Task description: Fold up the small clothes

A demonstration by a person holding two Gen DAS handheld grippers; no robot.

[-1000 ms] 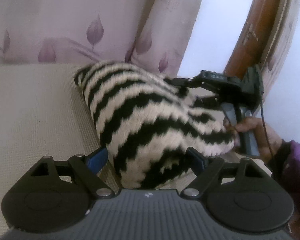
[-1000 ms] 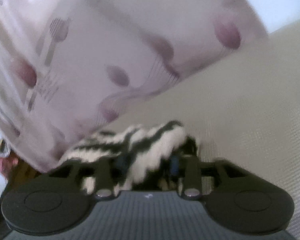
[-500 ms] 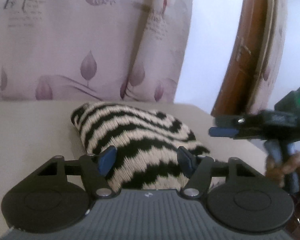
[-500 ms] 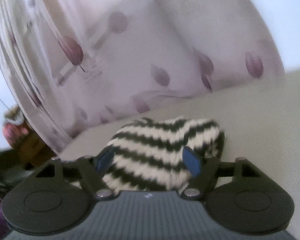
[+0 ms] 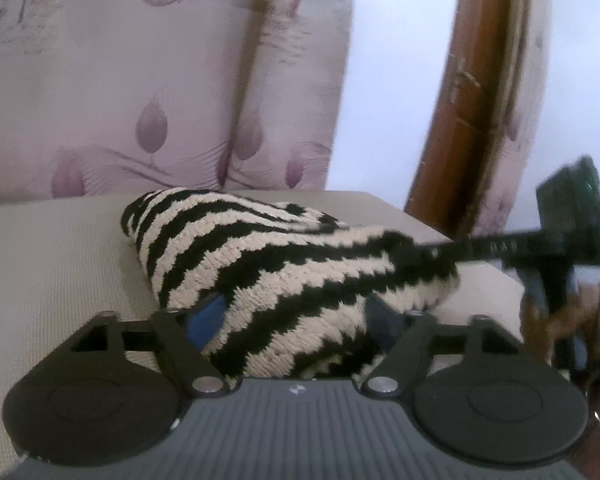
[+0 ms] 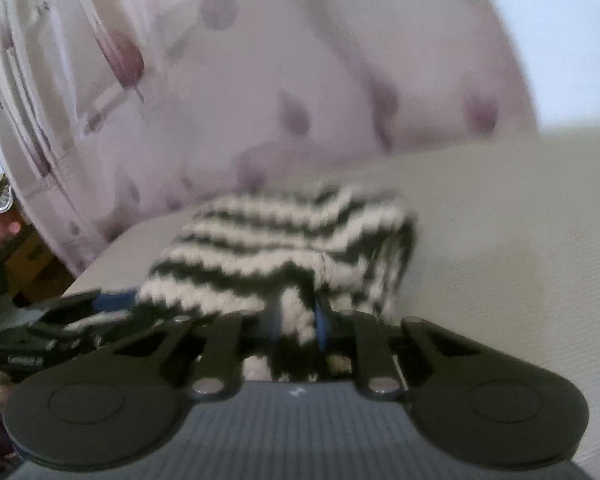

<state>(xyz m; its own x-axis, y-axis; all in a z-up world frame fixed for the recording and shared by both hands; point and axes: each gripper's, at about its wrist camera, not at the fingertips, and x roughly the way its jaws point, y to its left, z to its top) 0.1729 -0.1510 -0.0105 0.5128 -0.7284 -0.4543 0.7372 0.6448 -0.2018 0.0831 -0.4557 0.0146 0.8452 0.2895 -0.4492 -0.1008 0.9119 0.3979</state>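
Note:
A black-and-cream zigzag knit garment (image 5: 260, 264) lies bunched on a beige textured surface (image 5: 60, 272). My left gripper (image 5: 296, 316) sits at its near edge. Its jaws are opening, and the knit bulges between the blue pads (image 5: 208, 316) without being pinched. My right gripper (image 6: 297, 320) is closing, its narrow jaws pinching a fold of the garment (image 6: 284, 240) at the near edge. In the left wrist view the right gripper (image 5: 416, 252) reaches in from the right and holds up that side of the knit. The left gripper (image 6: 104, 304) shows blurred at the left of the right wrist view.
A pale curtain with purple leaf prints (image 5: 160, 80) hangs close behind the surface. A brown wooden door frame (image 5: 460, 100) stands at the right. A person's hand (image 5: 540, 320) holds the right gripper's handle. The surface's right edge (image 5: 480, 264) runs just past the garment.
The right gripper has come back to the garment and shut on a fold of it, lifting that side. The left jaws have spread wider around the near edge.

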